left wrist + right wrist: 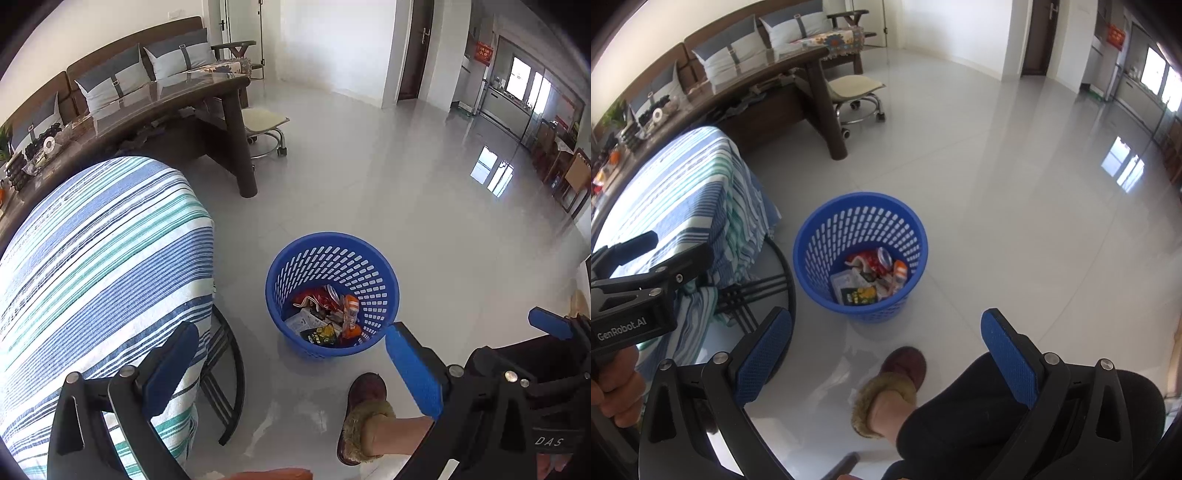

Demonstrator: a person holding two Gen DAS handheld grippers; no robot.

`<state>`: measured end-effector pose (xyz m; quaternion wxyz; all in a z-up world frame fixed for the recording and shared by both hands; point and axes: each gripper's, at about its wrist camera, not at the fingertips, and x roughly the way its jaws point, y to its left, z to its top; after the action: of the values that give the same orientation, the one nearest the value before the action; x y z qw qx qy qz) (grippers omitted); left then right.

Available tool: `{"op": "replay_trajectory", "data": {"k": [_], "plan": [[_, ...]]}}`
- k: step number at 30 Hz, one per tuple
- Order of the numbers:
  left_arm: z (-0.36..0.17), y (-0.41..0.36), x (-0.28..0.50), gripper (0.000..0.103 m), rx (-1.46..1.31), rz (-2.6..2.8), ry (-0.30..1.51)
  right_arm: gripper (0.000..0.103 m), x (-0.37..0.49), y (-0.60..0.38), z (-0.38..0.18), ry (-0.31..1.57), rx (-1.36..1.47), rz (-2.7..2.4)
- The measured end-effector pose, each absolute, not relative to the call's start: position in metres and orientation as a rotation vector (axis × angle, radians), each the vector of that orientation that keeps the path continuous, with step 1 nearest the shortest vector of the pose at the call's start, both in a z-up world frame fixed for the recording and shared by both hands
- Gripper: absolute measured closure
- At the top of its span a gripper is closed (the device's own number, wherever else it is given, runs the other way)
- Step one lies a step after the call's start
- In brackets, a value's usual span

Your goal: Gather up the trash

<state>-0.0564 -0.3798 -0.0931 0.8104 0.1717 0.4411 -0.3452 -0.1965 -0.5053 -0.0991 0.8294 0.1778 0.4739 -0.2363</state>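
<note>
Two views. Left wrist: left gripper [295,365], jaws wide, empty; round blue perforated plastic basket [373,266] upright on glossy grey floor [424,192], crumpled wrappers [325,314] heaped inside, beside striped cloth [103,258]. Right wrist: right gripper [886,354], jaws wide, empty; same basket [820,236], mouth upward, near furry slipper [890,387].

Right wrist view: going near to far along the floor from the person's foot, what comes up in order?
Brown fur-lined slipper → blue trash basket holding wrappers → rolling stool → dark wooden door.
</note>
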Motion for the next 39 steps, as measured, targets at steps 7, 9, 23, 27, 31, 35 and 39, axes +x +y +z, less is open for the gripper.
{"op": "replay_trajectory", "data": {"k": [7,9,23,27,31,35,39], "plan": [[-0.094,-0.381,-0.057,0.0,0.37,-0.741,0.943,0.001,-0.197,-0.504,-0.099,1.006,0.379,-0.501],[-0.094,-0.381,-0.057,0.0,0.37,-0.742,0.943,0.001,-0.198,-0.504,-0.1,1.006,0.381,-0.502],[-0.094,-0.384,-0.06,0.0,0.384,-0.752,0.942,0.001,-0.198,-0.506,-0.1,1.008,0.386,-0.505],[-0.094,-0.385,-0.06,0.0,0.385,-0.754,0.942,0.0,-0.199,-0.507,-0.101,1.01,0.389,-0.505],[-0.094,-0.385,-0.061,0.0,0.389,-0.756,0.942,0.0,-0.2,-0.507,-0.101,1.01,0.393,-0.506],[-0.096,-0.387,-0.063,0.0,0.397,-0.76,0.942,0.0,-0.201,-0.508,-0.103,1.013,0.397,-0.509],[-0.098,-0.39,-0.064,0.0,0.407,-0.766,0.942,0.0,-0.2,-0.509,-0.106,1.018,0.401,-0.514]]}}
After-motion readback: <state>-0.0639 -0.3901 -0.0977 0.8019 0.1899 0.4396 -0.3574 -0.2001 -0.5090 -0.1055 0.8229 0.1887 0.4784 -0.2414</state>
